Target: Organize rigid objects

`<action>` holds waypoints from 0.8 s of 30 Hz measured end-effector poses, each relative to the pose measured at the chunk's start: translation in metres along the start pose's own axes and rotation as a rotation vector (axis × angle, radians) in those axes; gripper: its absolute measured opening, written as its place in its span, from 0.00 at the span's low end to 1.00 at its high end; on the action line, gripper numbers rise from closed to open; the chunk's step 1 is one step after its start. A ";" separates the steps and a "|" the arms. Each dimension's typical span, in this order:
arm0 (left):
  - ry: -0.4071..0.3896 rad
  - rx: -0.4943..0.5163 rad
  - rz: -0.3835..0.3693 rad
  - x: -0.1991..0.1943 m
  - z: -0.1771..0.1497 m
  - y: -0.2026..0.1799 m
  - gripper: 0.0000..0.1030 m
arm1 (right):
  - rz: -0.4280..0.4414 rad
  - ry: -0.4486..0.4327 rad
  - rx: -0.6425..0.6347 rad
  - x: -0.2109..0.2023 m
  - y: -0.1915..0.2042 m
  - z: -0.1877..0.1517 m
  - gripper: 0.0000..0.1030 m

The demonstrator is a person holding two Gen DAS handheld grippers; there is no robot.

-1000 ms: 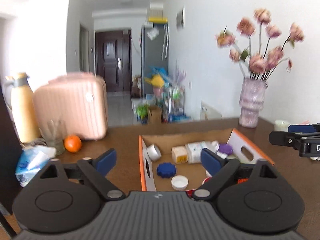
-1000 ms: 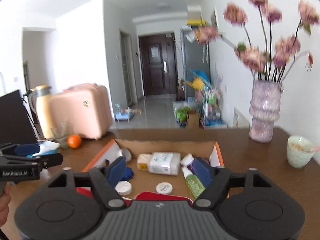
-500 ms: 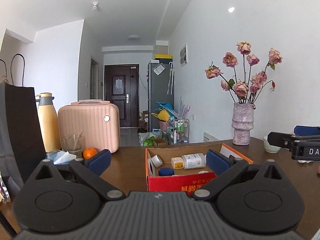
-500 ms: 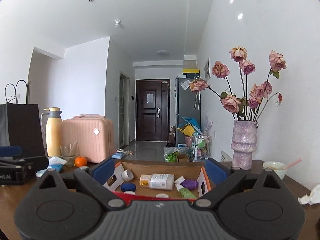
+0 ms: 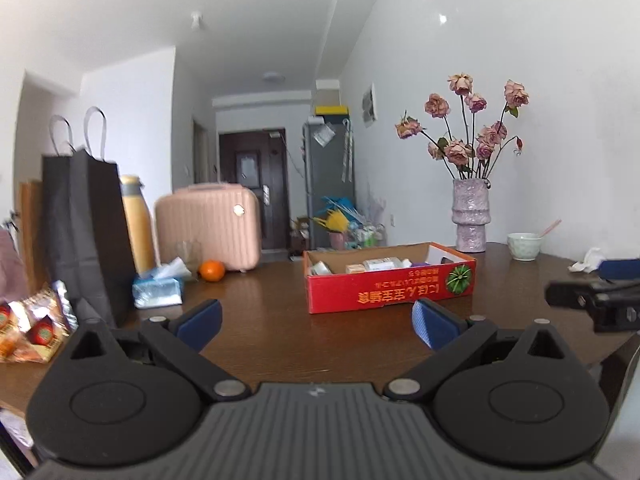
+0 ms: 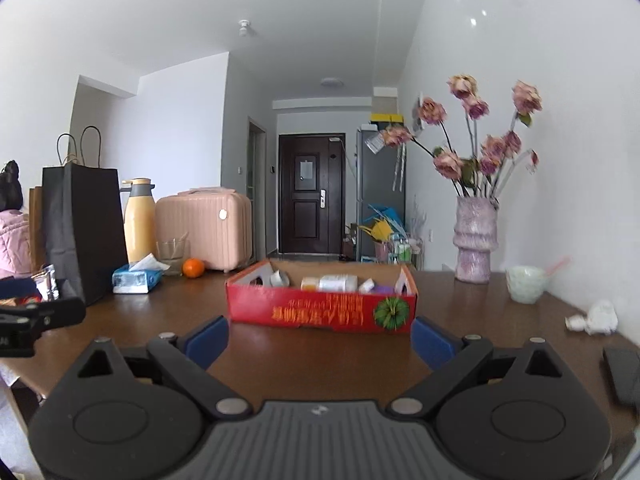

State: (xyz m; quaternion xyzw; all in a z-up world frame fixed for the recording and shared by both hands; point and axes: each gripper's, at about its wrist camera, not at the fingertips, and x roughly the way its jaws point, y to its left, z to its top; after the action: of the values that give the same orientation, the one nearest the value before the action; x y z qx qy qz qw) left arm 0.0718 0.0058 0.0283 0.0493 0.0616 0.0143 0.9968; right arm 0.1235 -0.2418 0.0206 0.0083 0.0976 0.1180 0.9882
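Observation:
A red cardboard box [image 5: 390,289] sits on the brown table [image 5: 280,332]; it also shows in the right wrist view [image 6: 320,312]. Small bottles, tubs and caps lie inside it [image 6: 338,282]. My left gripper [image 5: 316,326] is open and empty, well back from the box. My right gripper [image 6: 320,338] is open and empty, also short of the box. The right gripper shows at the right edge of the left wrist view [image 5: 592,296]. The left gripper shows at the left edge of the right wrist view [image 6: 36,320].
At the left stand a black paper bag [image 5: 86,232], a yellow flask [image 6: 139,220], a pink suitcase [image 5: 208,228], a tissue pack [image 5: 158,290], a glass and an orange [image 5: 212,270]. At the right are a flower vase [image 6: 475,240], a bowl [image 6: 526,283], crumpled tissue [image 6: 598,316] and a dark phone [image 6: 624,372].
Both grippers have pulled back and away from above the box toward the table's near edge. The box now looks smaller and farther. Both stay open and empty.

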 end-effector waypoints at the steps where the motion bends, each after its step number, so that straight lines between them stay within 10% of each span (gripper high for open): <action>1: -0.009 0.007 0.009 -0.009 -0.007 -0.001 1.00 | 0.000 0.015 0.001 -0.011 0.004 -0.010 0.95; 8: 0.104 -0.071 0.027 -0.048 -0.047 0.006 1.00 | -0.043 -0.007 0.045 -0.083 0.021 -0.057 0.99; 24: 0.099 -0.013 -0.018 -0.045 -0.042 -0.007 1.00 | -0.027 0.043 0.071 -0.070 0.018 -0.060 1.00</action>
State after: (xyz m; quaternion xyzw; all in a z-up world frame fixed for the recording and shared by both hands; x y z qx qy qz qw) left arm 0.0222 0.0017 -0.0087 0.0417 0.1112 0.0083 0.9929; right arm 0.0407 -0.2414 -0.0244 0.0393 0.1229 0.1011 0.9865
